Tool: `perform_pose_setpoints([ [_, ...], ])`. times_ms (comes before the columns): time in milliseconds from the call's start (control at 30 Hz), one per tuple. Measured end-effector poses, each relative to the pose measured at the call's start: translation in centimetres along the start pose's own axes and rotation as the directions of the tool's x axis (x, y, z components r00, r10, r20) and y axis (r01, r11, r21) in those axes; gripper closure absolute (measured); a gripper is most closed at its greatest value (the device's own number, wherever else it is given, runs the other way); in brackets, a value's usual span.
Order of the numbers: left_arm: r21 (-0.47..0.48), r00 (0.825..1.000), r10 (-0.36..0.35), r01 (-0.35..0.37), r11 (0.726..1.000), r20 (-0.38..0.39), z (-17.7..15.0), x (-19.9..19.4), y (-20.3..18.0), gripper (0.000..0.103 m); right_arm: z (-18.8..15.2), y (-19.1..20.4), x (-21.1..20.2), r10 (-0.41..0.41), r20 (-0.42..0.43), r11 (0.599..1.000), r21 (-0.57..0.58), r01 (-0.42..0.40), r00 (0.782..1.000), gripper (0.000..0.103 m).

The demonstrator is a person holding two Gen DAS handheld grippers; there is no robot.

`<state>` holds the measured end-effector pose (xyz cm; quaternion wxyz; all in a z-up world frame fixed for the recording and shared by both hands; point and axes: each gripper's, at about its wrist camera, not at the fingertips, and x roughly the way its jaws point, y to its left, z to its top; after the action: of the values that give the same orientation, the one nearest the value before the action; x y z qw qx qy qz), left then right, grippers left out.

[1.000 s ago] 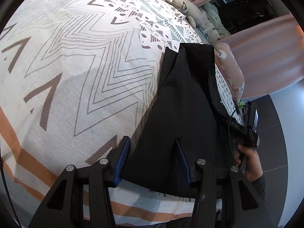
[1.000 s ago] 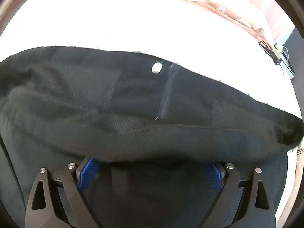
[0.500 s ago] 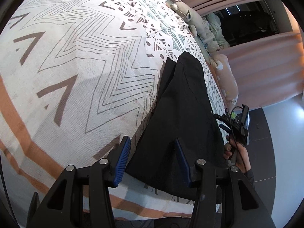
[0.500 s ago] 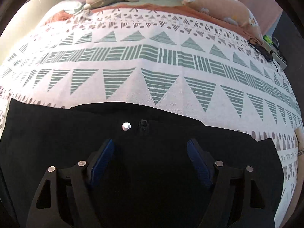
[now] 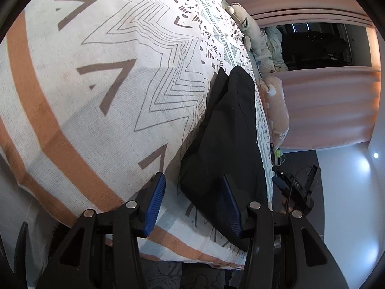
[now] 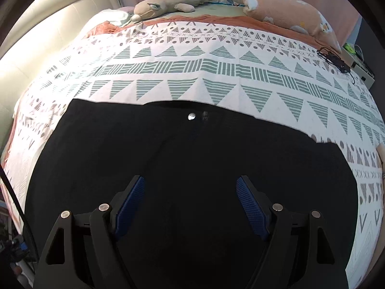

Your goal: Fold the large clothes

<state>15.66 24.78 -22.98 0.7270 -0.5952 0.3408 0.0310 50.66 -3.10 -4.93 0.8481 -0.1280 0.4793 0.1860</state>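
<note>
So both grippers are spread wide and neither has hold of anything. The left gripper (image 5: 193,203) hangs at the near edge of the bed (image 5: 96,96); its right finger (image 5: 231,207) overlaps the near corner of the black trousers (image 5: 228,132), though I can't tell if it's touching the cloth, while the other finger sits over the bedspread at about 9 o'clock from it. The trousers run away toward 12 o'clock along the bed's right side. The right gripper (image 6: 191,206) hovers over the middle of the trousers (image 6: 192,168), which lie flat, waistband toward 12 o'clock with a silver button (image 6: 191,116) in the middle. It isn't pinching any cloth. Two plush toys (image 6: 173,1) lie along the far edge.
</note>
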Motion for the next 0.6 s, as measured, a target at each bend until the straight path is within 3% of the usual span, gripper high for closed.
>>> perform_pose_setpoints([
  [367, -0.029, 0.997, -0.054, 0.053, 0.998, -0.048, 0.4, 1.6, 0.1, 0.054, -8.3, -2.1, -6.2, 0.148, -0.014, 0.986, 0.076, -0.147, 0.989, 0.026],
  [600, -0.012, 0.998, -0.032, 0.031, 0.999, -0.062, 0.9, 3.4, -1.0, 0.054, -13.3, -4.5, -9.4, 0.223, 0.007, 0.962, 0.161, -0.221, 0.975, 0.026],
])
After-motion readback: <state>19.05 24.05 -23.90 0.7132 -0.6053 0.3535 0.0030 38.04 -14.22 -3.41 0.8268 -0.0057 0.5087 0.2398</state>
